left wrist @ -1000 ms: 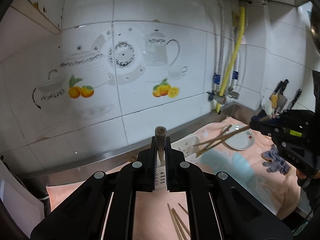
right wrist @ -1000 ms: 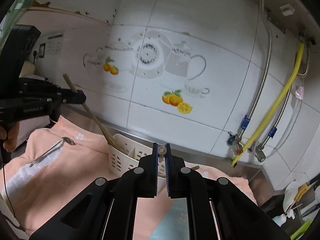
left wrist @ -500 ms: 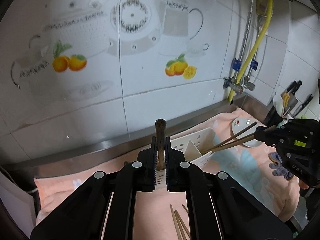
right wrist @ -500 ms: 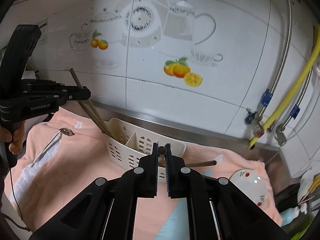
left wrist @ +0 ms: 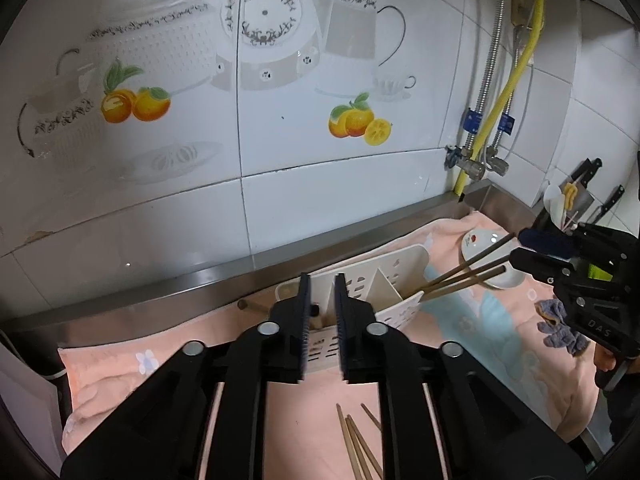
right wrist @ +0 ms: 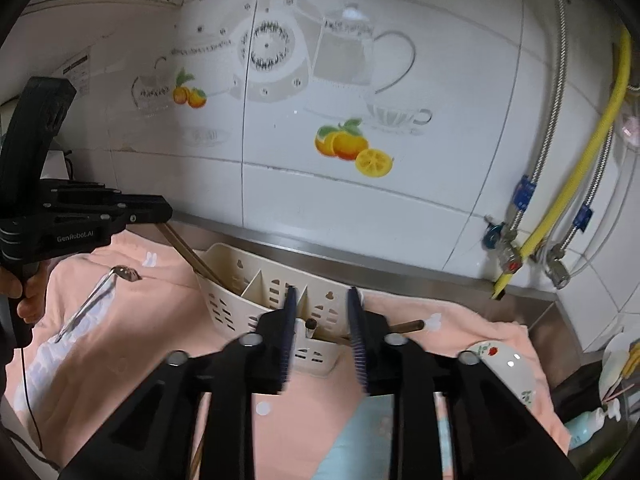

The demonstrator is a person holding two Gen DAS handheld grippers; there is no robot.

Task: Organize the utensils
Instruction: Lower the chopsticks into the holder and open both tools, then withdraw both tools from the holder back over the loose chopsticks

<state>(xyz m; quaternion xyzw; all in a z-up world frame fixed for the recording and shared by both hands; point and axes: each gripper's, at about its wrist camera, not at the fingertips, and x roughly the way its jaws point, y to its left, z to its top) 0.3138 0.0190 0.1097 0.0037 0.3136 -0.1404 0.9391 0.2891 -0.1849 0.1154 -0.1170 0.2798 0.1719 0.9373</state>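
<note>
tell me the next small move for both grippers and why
Probably draw both back from the caddy. The left hand-held gripper and the right hand-held gripper are opening, and their chopsticks already lean in the end compartments, no longer pinched. More loose chopsticks lie on the towel, so the left could go there next.

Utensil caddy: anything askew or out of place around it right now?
Yes. The white caddy looks tipped toward the wall rather than upright. A brown-handled utensil lies behind it, outside its slots. Loose chopsticks and a metal spoon lie unsorted on the pink towel.
</note>
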